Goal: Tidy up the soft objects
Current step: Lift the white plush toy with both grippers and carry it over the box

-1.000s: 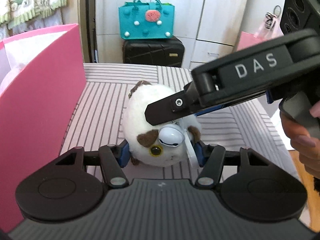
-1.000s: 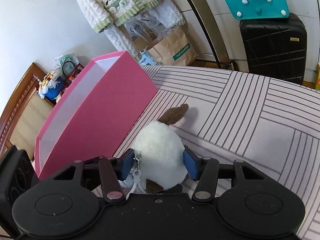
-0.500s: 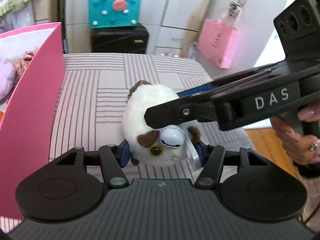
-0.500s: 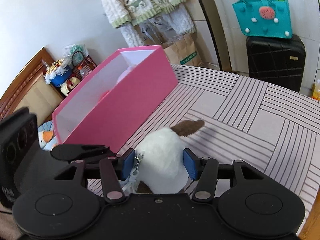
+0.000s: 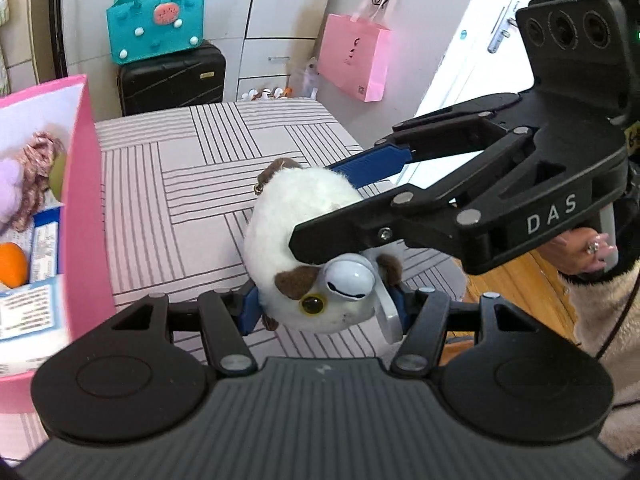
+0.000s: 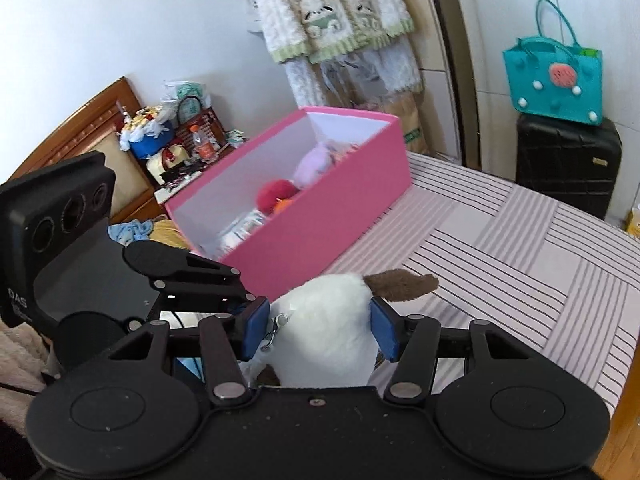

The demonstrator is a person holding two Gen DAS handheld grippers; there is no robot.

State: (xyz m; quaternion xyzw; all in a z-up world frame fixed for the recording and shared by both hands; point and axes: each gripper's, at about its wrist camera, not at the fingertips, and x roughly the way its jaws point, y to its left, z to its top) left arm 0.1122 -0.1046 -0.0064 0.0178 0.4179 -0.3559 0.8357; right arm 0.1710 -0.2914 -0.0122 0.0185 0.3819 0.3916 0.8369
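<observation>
A white plush toy (image 5: 304, 216) with brown patches and big eyes hangs above the striped bed cover (image 5: 180, 168), held from two sides. My left gripper (image 5: 324, 312) is shut on its head end, the blue pads pressed into the fur. My right gripper (image 5: 348, 200) comes in from the right across its body. In the right wrist view the plush toy (image 6: 320, 320) sits between the blue pads of my right gripper (image 6: 318, 332); these jaws are opening slightly while still touching the fur. The open pink box (image 6: 320, 220) stands to the left.
The pink box (image 5: 86, 200) holds a purple plush (image 6: 314, 162), a red soft thing (image 6: 276, 194), an orange (image 5: 14, 264) and printed packets. A teal bag (image 5: 156, 28) sits on a black suitcase (image 5: 172, 76) beyond the bed. A person's hand (image 5: 588, 252) grips the right handle.
Both grippers have lifted the plush off the bed cover and carried it toward the pink box. The box's inside has come into view.
</observation>
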